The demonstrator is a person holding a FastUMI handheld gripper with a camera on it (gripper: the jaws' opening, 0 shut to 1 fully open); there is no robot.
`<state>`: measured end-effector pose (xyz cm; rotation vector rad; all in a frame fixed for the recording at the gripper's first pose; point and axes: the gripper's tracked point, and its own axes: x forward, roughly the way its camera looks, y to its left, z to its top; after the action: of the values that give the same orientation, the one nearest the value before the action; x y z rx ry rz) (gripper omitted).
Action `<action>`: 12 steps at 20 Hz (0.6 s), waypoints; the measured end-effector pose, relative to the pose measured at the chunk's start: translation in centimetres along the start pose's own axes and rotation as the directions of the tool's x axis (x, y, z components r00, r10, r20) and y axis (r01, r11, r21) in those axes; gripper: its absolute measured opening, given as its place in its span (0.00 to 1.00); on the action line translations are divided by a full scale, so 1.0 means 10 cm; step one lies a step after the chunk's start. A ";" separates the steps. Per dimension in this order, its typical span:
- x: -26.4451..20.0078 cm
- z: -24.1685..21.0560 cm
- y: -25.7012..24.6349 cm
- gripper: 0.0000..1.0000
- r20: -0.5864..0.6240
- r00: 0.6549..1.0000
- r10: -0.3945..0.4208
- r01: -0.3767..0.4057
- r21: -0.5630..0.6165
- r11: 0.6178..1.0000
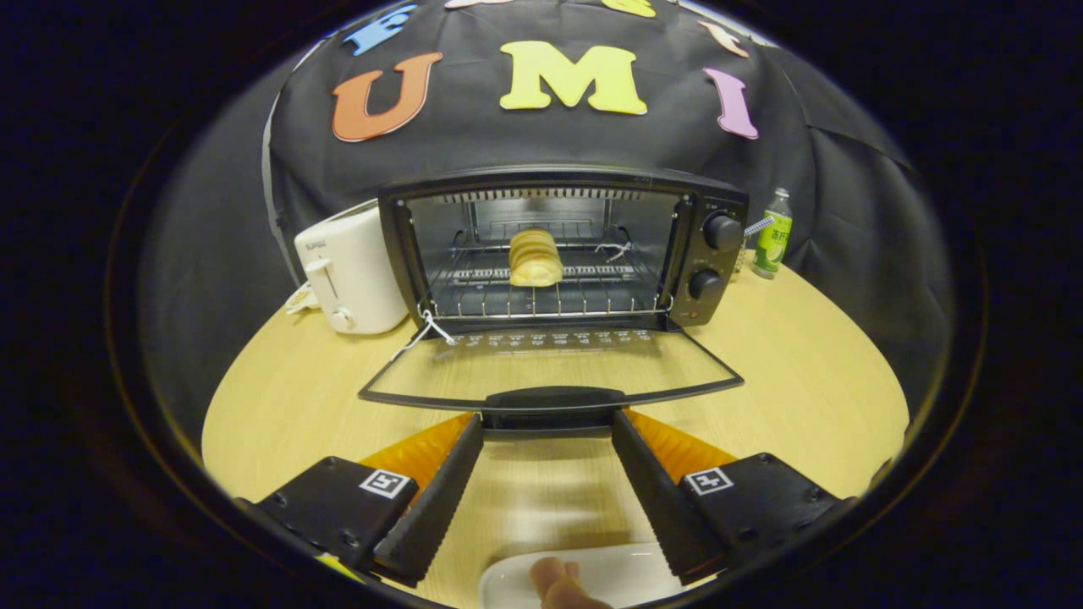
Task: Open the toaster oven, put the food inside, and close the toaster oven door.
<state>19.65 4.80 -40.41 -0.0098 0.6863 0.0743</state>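
A black toaster oven (558, 245) stands at the back of the round wooden table (812, 381). Its glass door (550, 364) is folded down flat, with the black handle (554, 402) at the front rim. A pale striped bread roll (535, 258) lies on the wire rack (541, 296) inside the oven. My gripper (548, 423) is open, its two fingertips spread just under the ends of the door handle, with only bare table between the fingers. I cannot tell whether the tips touch the handle.
A white toaster (351, 271) sits to the left of the oven, and a green bottle (773, 234) stands behind its right side. Close under the fingers lies a white plate (584, 575) with a sausage-like piece of food (558, 584) on it.
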 end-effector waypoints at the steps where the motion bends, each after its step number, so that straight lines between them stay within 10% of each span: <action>1: -0.02 0.07 0.01 1.00 0.022 1.000 0.001 -0.001 -0.002 1.000; 12: -0.10 1.01 0.09 1.00 0.295 0.955 -0.018 0.031 -0.037 0.999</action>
<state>25.25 5.95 -31.92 -0.0461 0.3852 0.0644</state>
